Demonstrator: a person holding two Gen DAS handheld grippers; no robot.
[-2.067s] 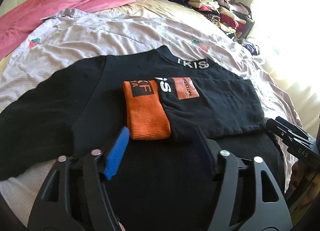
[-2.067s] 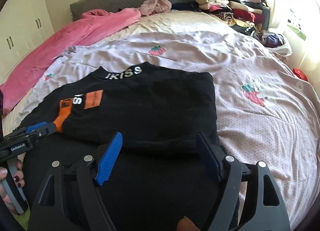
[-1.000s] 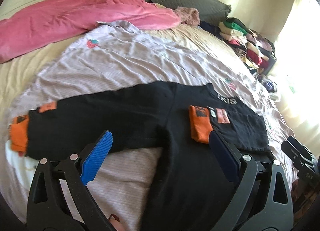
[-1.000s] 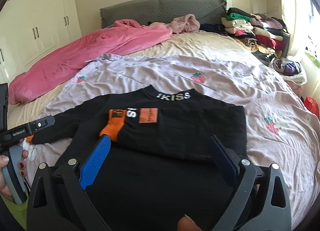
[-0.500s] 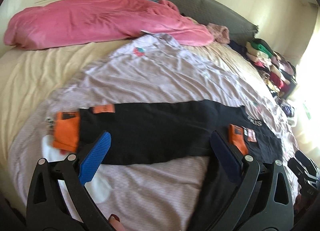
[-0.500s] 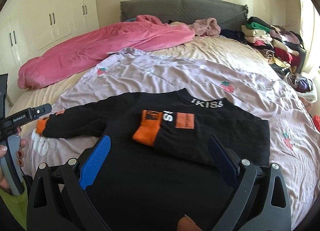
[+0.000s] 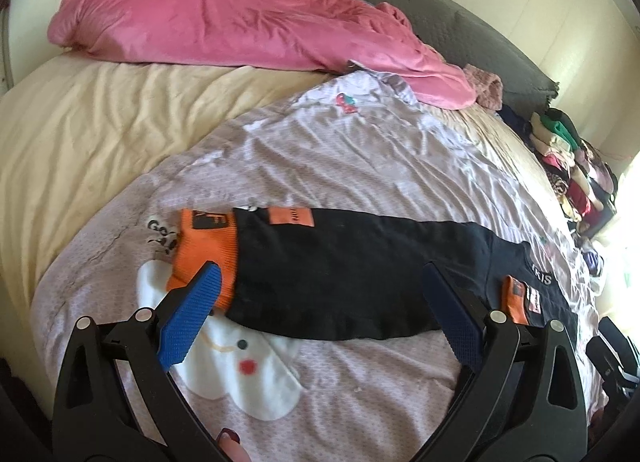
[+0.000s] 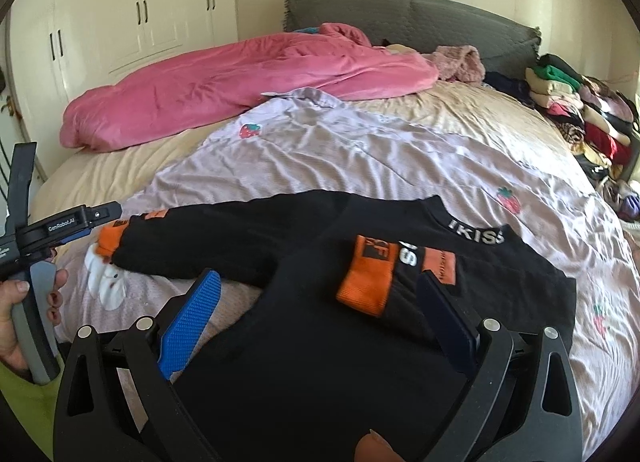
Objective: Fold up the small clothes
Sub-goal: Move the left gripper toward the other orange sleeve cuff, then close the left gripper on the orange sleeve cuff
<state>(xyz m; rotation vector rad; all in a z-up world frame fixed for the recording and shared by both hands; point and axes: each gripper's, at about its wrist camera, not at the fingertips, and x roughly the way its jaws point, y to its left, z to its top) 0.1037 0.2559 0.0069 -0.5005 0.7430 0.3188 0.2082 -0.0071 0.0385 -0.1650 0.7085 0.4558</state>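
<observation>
Hovering wide apart, both claws grip nothing over the black sweater (image 8: pixel 304 326).
Left gripper (image 7: pixel 320 310) nears the outstretched left sleeve's orange cuff (image 7: pixel 206 250); right gripper (image 8: pixel 320 318) hangs above the folded sleeve (image 8: pixel 404 278).

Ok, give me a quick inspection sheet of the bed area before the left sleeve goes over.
Surface: lilac strawberry-print sheet, wrinkled, over a cream bedspread.
Job's things: black sweater flat; one orange-cuffed sleeve folded onto the chest, the other sleeve stretched out sideways.
Clutter: pink blanket; stacked clothes at the far edge.
Grippers: left gripper open, near the outstretched cuff; right gripper open above the sweater.
Cables: nothing seen.
Surroundings: grey headboard, white wardrobe.
</observation>
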